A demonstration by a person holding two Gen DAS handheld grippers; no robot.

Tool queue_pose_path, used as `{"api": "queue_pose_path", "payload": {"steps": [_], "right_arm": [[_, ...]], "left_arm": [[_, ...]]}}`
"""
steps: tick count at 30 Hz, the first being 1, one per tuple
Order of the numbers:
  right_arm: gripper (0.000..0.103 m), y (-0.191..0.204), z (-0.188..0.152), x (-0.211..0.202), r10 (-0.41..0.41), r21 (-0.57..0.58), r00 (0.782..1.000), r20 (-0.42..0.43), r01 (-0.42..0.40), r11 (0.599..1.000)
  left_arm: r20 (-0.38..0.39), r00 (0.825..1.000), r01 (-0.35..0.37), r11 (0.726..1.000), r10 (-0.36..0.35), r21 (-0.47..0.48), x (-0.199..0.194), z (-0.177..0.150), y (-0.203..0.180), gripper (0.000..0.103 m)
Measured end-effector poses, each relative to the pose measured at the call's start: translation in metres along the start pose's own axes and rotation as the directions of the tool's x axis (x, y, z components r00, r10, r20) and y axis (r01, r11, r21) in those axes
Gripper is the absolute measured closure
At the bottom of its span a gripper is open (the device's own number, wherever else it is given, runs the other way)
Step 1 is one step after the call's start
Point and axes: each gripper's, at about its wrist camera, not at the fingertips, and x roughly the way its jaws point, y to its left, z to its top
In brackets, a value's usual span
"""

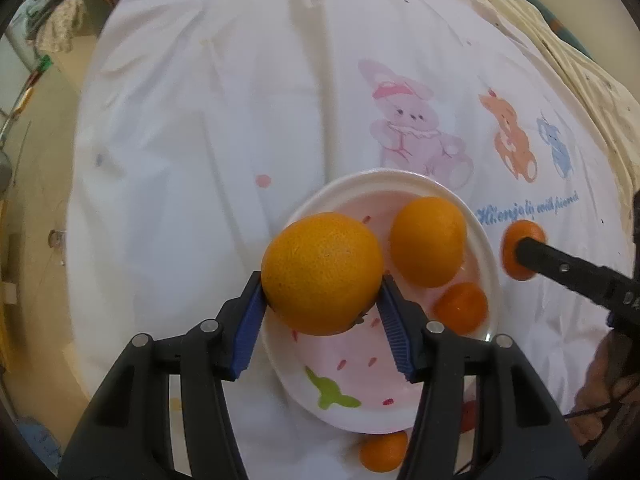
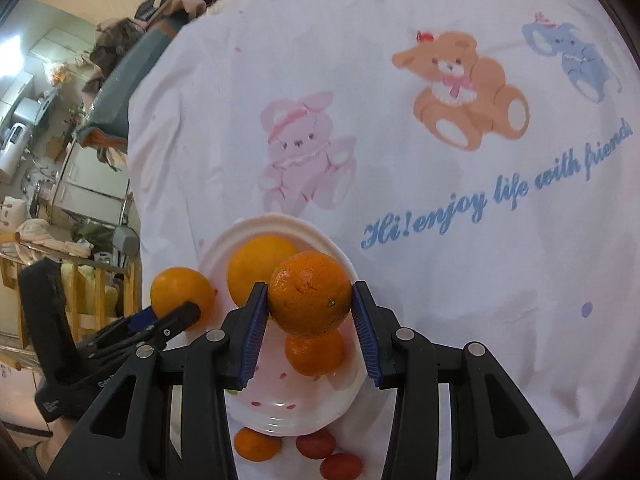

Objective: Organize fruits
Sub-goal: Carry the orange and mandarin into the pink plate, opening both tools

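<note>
Step in hand: carrying fruit to the plate [image 1: 486, 252], two pieces at once, one per gripper; judged from both loads hanging over or beside the dish.
Left gripper [image 1: 322, 300]: pinching the large orange [image 1: 322, 272] between blue pads [image 1: 250, 328], held above the plate's near-left part.
Right gripper [image 2: 308, 308]: clamped on a darker tangerine [image 2: 310, 294], poised over the plate's middle in the right wrist view; seen from the left wrist view as a black finger against orange fruit just off the plate's right rim.
Plate: white rim, pink inside with red flecks and a green mark, resting on a white cloth [image 1: 208, 128] printed with bears and blue script.
Already on the plate: one pale orange [image 1: 428, 240] toward the far side, one small deep-orange tangerine [image 1: 460, 306] near the right rim, the two close together, contact hard to judge.
Still off the plate: a small tangerine [image 2: 256, 444] on the cloth just below the near rim; two red fruits [image 2: 316, 442] beside it, probably small tomatoes.
Look of the large orange: round, bright yellow-orange, finely pitted skin, dark stem end turned downward; firm-looking, not dented by the pads.
Look of the held tangerine: smaller, redder, glossy, small navel dot facing the camera.
Next move, as a judgement: lowering each piece into bare pink space, left load to the near-left, right load clear of the two resting fruits; opening only once settled, since round fruit would likely roll on the shallow dish.
</note>
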Motion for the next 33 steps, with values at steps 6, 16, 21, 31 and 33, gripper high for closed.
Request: {"api": "queue_pose_path", "payload": {"steps": [6, 16, 21, 31, 33], "right_arm": [[0.059, -0.004, -0.003, 0.018, -0.037, -0.015, 0.999, -0.033, 0.036, 0.999], [0.057, -0.003, -0.001, 0.025, -0.048, -0.043, 0.998, -0.031, 0.047, 0.998], [0.057, -0.001, -0.002, 0.024, -0.052, -0.048, 0.998, -0.03, 0.05, 0.998], [0.054, 0.007, -0.001, 0.026, -0.091, -0.103, 0.995, -0.035, 0.087, 0.991], [0.036, 0.009, 0.0, 0.024, -0.082, -0.107, 0.996, -0.028, 0.079, 0.991]], "left_arm": [[-0.001, 1.0, -0.019, 1.0, 0.019, 0.02, 0.002, -0.001, -0.004, 0.051], [-0.025, 1.0, -0.019, 0.999, 0.019, 0.027, 0.013, 0.0, -0.007, 0.051], [-0.026, 0.999, -0.033, 0.998, 0.035, 0.047, 0.015, -0.003, -0.01, 0.05], [-0.032, 0.999, -0.03, 0.998, 0.032, 0.062, 0.019, -0.002, -0.011, 0.048], [-0.021, 0.999, -0.032, 0.997, 0.033, 0.072, 0.017, -0.002, -0.013, 0.046]]}}
